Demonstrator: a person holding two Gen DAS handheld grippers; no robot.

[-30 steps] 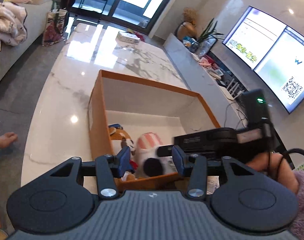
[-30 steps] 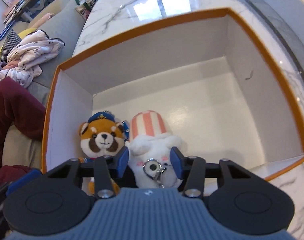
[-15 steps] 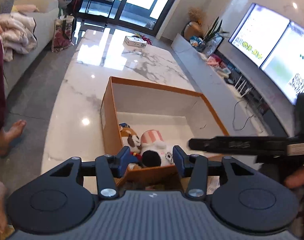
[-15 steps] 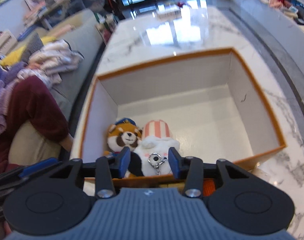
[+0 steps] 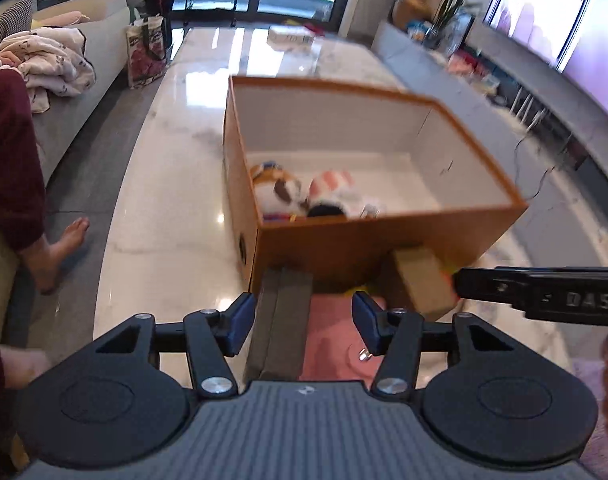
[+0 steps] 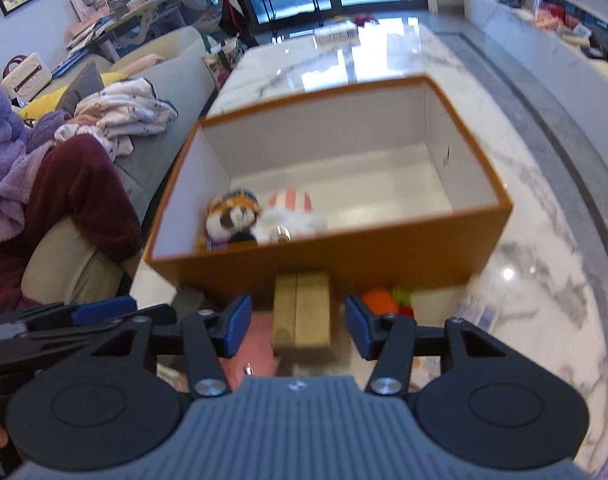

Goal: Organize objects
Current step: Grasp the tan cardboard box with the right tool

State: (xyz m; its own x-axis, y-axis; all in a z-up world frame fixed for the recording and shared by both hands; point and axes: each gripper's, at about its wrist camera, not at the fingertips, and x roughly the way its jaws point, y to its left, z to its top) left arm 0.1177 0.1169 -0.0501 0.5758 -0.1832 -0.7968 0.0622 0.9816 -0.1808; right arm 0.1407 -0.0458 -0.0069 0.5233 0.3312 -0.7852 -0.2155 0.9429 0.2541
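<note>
An orange box (image 5: 343, 246) (image 6: 383, 252) with white inner walls stands on the marble table. Inside it, near the front left corner, lie a raccoon plush (image 5: 274, 188) (image 6: 232, 212) and a white plush with a striped pink hat (image 5: 335, 190) (image 6: 292, 210). In front of the box lie a dark grey block (image 5: 280, 320), a tan block (image 5: 421, 280) (image 6: 302, 314), a pink item (image 5: 335, 340) (image 6: 256, 344) and an orange toy (image 6: 379, 298). My left gripper (image 5: 302, 320) hovers over the grey block and pink item, jaws opening, gripping nothing. My right gripper (image 6: 298, 326) straddles the tan block, jaws opening, pads clear of it.
The marble table (image 5: 164, 200) stretches far ahead, with a white packet (image 5: 290, 36) at its far end. A person's leg and bare foot (image 5: 60, 248) are at the left beside a sofa with heaped clothes (image 6: 120, 116). A low bench and screens line the right.
Both grippers have drawn back out of the box, leaving the white plush beside the raccoon. Both sets of jaws stand wider, and the blocks in front of the box have come into view.
</note>
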